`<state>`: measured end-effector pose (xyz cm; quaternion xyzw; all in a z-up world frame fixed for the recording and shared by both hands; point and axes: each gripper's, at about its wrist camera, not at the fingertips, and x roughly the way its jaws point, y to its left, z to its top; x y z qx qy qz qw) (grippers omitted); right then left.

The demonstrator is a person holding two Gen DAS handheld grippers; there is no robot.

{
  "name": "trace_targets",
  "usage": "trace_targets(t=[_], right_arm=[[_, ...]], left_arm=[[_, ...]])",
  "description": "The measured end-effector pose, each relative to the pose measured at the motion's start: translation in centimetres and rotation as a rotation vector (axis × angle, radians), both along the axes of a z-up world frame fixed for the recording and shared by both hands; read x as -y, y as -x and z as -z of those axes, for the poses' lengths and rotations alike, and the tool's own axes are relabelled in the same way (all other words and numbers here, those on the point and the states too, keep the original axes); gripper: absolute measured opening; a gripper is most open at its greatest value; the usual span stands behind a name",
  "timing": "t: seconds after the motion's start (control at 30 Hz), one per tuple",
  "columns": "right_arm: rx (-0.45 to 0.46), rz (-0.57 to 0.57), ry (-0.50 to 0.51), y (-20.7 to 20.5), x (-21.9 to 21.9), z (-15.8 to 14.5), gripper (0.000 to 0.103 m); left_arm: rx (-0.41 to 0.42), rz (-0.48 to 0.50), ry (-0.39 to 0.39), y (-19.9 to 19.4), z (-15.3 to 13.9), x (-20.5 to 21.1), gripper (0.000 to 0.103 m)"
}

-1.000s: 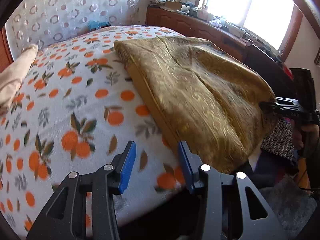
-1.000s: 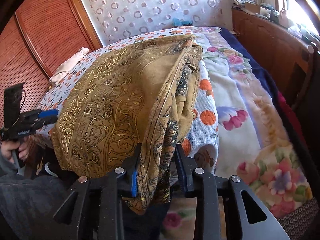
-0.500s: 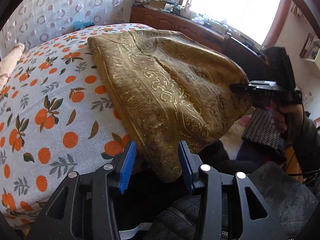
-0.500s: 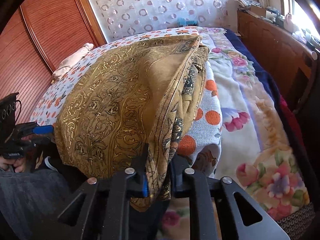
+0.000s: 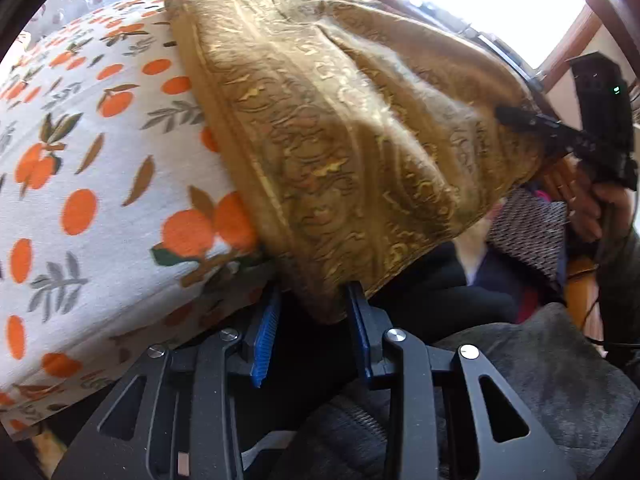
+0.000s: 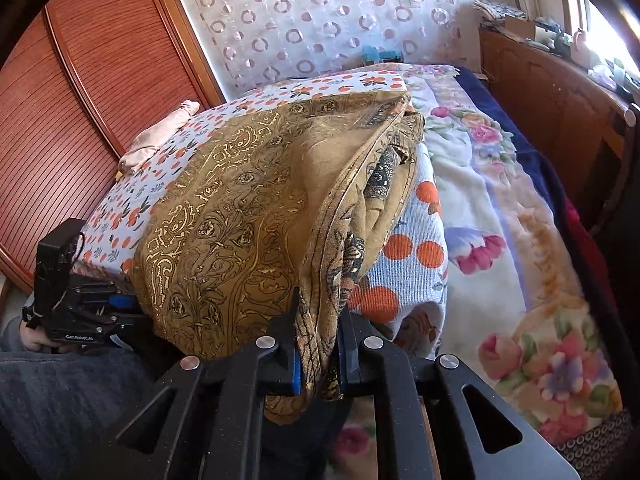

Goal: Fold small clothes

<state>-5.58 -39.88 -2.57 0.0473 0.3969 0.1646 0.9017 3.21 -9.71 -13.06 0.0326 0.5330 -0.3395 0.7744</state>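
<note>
A gold patterned cloth [image 5: 340, 128] lies folded on the orange-print bed sheet [image 5: 80, 152], its near end hanging over the bed's edge. My left gripper [image 5: 314, 320] is open, its blue pads on either side of the cloth's near left corner. My right gripper [image 6: 318, 356] is shut on the cloth's [image 6: 240, 208] near right corner, with bunched layers between its jaws. The right gripper also shows in the left wrist view [image 5: 520, 120] at the cloth's right edge. The left gripper shows in the right wrist view [image 6: 116, 304] at the cloth's left edge.
A floral blanket [image 6: 520, 240] covers the bed to the right of the sheet. A pink pillow [image 6: 160, 136] lies at the far left. A wooden wardrobe [image 6: 80, 100] stands on the left and a wooden cabinet [image 6: 560, 112] on the right. The person's dark-clothed lap [image 5: 520, 380] is below the grippers.
My left gripper moved right and forward until the cloth's near left corner came between its open jaws. My right gripper closed on the right corner and stays shut.
</note>
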Motion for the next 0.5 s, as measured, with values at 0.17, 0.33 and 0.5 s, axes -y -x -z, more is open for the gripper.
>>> trace_targets(t=[0.17,0.33,0.5], right_arm=[[-0.002,0.0,-0.003,-0.2,-0.1,0.0,0.012],[0.005,-0.005,-0.012,-0.1,0.0,-0.6,0.012],[0.001,0.007,-0.075,-0.4,0.5,-2.3,0.012]], left_arm=[[0.092,0.057,0.059,1.4,-1.7,0.5,0.013],[0.148,0.077,0.133,2.0,-5.0,-0.1,0.006],[0.216,0.061,0.246,0.7,-10.4,-1.7,0.006]])
